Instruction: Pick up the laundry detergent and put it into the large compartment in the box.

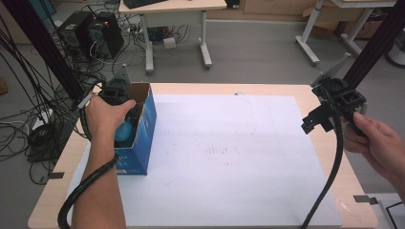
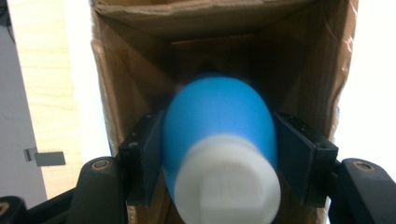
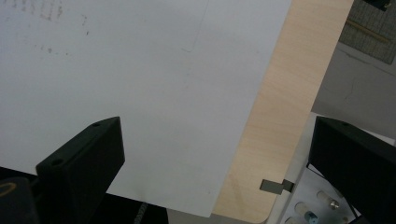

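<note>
We are looking down on the table (image 1: 267, 88) and the left gripper (image 2: 219, 154) is reaching into the open top of the blue cardboard box (image 1: 143, 138), which is standing at the table's left edge. Its 2 black jaws are pressing on either side of a blue bulb (image 2: 219, 116) with a white cap (image 2: 229, 182), nearly as tight as they go, and nothing is showing between pad and bulb. The bulb is sitting inside the box, between the brown inner walls, cap pointing back toward the gripper; from above we are catching a patch of its blue just under the left hand (image 1: 106, 116).

Over on the right, the right gripper (image 3: 215, 158) is hanging above the table's right edge in the right hand (image 1: 377, 143). Its jaws are standing wide apart and gripping nothing; between them we are seeing only the white sheet (image 3: 140, 70) and a strip of bare wood.

For edges: the box walls are closing in tightly around the left jaws, with little spare room on either side. The box itself is standing on the left margin of the white sheet, close to the table's left rim. Right of the box, the sheet is running broad and open across the middle of the table to the right gripper. Beyond the far edge, a desk (image 1: 172, 9) and computer towers (image 1: 90, 33) are standing well apart from us.
</note>
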`<state>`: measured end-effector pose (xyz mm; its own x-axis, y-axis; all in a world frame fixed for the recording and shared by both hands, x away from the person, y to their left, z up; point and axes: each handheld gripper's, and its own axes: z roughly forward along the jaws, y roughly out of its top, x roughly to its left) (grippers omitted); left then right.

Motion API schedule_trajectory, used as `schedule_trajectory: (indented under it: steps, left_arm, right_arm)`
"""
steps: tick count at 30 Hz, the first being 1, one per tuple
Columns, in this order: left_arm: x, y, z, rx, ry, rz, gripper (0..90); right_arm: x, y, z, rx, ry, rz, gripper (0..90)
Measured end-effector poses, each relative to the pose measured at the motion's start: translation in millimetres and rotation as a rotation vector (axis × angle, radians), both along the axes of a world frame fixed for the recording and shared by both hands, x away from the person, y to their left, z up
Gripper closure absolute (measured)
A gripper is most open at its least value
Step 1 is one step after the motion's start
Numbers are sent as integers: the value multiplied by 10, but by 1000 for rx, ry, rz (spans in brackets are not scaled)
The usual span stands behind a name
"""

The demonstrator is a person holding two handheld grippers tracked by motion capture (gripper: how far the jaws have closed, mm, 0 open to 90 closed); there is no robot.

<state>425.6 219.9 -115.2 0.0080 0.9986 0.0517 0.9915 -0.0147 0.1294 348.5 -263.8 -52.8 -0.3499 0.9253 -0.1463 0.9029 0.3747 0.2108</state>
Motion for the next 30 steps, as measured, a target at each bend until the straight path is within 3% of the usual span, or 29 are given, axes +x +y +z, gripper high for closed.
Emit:
schedule_trajectory:
  steps: [13, 22, 25, 30]
  left_arm:
    - [-19, 58, -2, -10, 3, 7, 301]
    - [-110, 98, 145, -41, -10, -7, 164]
    - [-133, 51, 193, -18, -7, -3, 149]
    - [-215, 32, 324, -18, -24, 4, 118]
  right_arm:
    - [21, 49, -25, -9, 5, 5, 36]
    - [50, 18, -51, 0, 14, -3, 35]
    - [61, 30, -63, 0, 18, 4, 36]
    - [73, 35, -70, -2, 19, 6, 36]
